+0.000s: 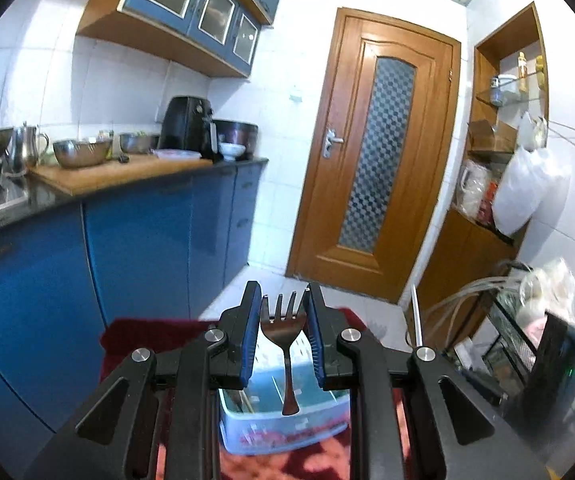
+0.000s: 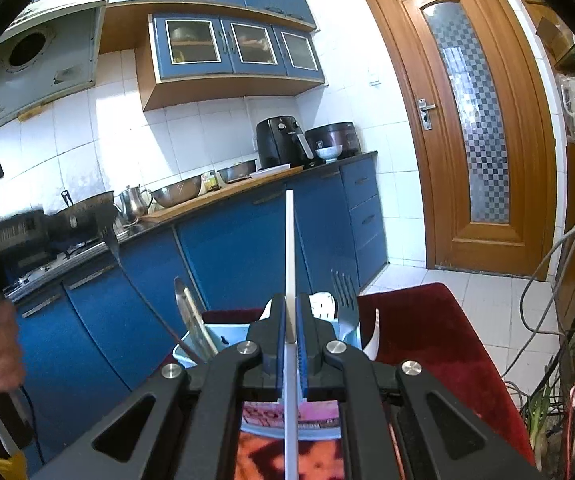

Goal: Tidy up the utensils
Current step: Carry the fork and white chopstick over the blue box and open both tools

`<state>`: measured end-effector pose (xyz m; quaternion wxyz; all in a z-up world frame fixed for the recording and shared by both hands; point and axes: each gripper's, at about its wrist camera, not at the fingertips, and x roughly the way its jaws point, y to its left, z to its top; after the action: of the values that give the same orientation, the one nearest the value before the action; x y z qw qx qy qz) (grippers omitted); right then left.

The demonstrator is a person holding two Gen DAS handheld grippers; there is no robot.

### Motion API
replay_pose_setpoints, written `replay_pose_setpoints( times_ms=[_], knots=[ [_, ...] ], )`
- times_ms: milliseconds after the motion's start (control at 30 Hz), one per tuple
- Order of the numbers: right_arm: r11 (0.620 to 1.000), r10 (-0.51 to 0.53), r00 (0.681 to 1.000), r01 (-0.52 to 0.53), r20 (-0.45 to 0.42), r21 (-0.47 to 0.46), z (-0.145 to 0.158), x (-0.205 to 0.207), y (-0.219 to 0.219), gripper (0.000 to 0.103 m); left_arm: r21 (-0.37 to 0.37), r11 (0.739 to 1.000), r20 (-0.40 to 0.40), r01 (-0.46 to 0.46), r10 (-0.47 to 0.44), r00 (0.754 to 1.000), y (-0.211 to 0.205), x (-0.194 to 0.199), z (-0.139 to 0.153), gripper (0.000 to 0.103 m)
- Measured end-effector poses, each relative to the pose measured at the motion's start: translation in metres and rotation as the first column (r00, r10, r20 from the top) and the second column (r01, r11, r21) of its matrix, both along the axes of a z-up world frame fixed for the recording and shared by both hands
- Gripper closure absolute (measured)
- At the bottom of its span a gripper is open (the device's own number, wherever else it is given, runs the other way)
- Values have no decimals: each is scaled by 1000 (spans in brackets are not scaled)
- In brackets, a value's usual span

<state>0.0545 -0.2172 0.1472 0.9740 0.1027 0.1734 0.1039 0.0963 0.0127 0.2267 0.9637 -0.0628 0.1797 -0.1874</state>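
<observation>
Two utensils are being carried: my left hand-held gripper (image 1: 281, 312) is clamping a metal fork (image 1: 283, 332) by its head. My right hand-held gripper (image 2: 290, 312) is pinching a thin white utensil (image 2: 289, 248) above the blue caddy (image 2: 223, 334).

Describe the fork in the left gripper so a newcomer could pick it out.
In the left wrist view, find the pale blue utensil bin on the red mat. Above it the left gripper clamps a dark metal fork, tines up, handle hanging free; the bin's utensils stand inside it.

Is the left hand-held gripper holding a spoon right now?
No, the left hand-held gripper holds a metal fork, its tines pointing up between the blue pads and its handle hanging down over the light blue bin.
</observation>
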Motion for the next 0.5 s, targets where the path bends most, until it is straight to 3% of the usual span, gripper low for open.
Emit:
replay_pose_setpoints(
  times_ms=[200, 500],
  knots=[
    [1000, -4, 998, 4, 59, -5, 2, 22, 4, 96, 42, 999, 4, -32, 32, 999, -4, 22, 8, 81],
    [997, -53, 990, 59, 128, -40, -17, 66, 9, 96, 99, 995, -56, -13, 19, 998, -20, 54, -35, 81]
  ],
)
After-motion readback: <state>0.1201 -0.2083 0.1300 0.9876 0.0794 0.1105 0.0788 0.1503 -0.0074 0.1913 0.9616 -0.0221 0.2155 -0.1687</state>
